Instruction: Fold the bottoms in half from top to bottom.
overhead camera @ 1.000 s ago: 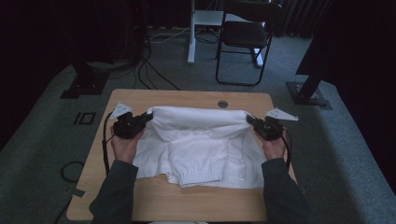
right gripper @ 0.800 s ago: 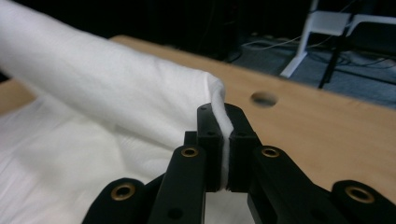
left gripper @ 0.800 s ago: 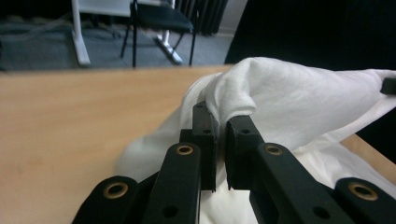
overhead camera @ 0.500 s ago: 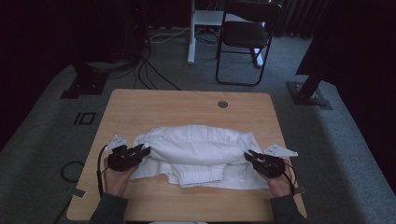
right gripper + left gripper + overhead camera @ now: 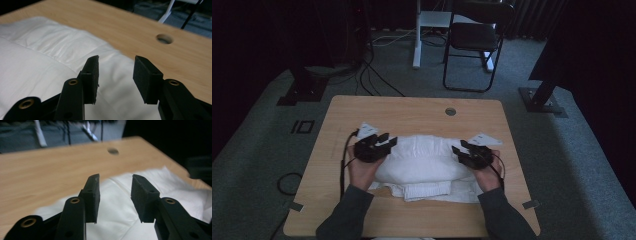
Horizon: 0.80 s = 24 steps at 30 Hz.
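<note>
Both tongs stand released: the left tongs (image 5: 387,141) and the right tongs (image 5: 459,150) have just been opening, and their black pads are parted with nothing between them, hanging just above the folded white garment (image 5: 422,160). Each gripper view looks along the gaping jaws at white cloth below. The garment lies on the near half of the wooden surface (image 5: 412,107), doubled over into a puffy roll between the two hands, with a ribbed hem (image 5: 428,190) poking out toward the person. It looks light, limp and a bit slippery; it would sag and unfold if lifted by one spot. I'd judge the two outer ends of the fold the best places to pinch, through all layers. Farther off sit a cable hole (image 5: 450,111), then a folding chair (image 5: 474,40).
</note>
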{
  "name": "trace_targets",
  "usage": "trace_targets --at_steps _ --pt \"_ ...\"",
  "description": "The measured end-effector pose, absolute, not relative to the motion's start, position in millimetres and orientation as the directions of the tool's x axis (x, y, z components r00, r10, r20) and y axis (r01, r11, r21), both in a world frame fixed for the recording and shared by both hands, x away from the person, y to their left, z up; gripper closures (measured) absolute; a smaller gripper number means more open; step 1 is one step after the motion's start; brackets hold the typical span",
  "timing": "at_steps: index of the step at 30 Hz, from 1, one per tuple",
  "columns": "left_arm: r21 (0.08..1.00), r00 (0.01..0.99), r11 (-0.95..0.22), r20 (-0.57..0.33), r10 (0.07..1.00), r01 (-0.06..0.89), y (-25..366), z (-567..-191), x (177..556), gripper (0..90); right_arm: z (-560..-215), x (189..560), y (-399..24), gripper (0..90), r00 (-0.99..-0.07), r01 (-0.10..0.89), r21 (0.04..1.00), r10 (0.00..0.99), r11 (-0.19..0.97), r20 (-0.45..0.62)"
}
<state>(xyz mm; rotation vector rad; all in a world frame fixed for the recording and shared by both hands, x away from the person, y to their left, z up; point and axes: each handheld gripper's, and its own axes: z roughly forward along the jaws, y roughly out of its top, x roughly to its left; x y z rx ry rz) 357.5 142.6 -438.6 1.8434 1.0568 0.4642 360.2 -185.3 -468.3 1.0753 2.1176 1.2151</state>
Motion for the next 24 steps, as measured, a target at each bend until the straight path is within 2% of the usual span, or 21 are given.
trace_targets --at_steps 4,9,13,14,17,18,23,24 --pt "0.783 0.583 -0.265 -0.148 0.799 0.562 124 -483 366 59.7 -489 369 -162 56.7 -0.587 0.460 0.822 0.810 0.336 -0.003" --pt "0.736 0.590 -0.309 -0.149 0.794 0.602 132 -527 349 59.6 -515 354 -160 58.8 -0.606 0.486 0.784 0.796 0.386 -0.016" --pt "0.765 0.593 -0.286 -0.152 0.791 0.577 144 -529 330 57.9 -530 333 -170 60.4 -0.618 0.493 0.769 0.786 0.407 -0.021" --pt "0.800 0.581 -0.256 -0.137 0.802 0.543 154 -522 319 56.5 -528 325 -177 60.0 -0.608 0.483 0.784 0.793 0.390 -0.021" --pt "0.824 0.550 -0.237 -0.105 0.829 0.515 165 -517 309 53.8 -526 313 -187 60.0 -0.567 0.450 0.819 0.822 0.355 -0.045" --pt "0.833 0.502 -0.226 -0.071 0.862 0.506 176 -518 302 52.5 -527 309 -190 60.0 -0.556 0.442 0.827 0.830 0.348 -0.053" --pt "0.797 0.434 -0.259 -0.005 0.901 0.546 190 -533 300 50.1 -539 304 -196 60.7 -0.546 0.475 0.808 0.837 0.348 -0.040" --pt "0.768 0.425 -0.272 -0.001 0.905 0.580 192 -546 301 49.9 -546 306 -195 60.9 -0.545 0.495 0.793 0.838 0.355 -0.035"
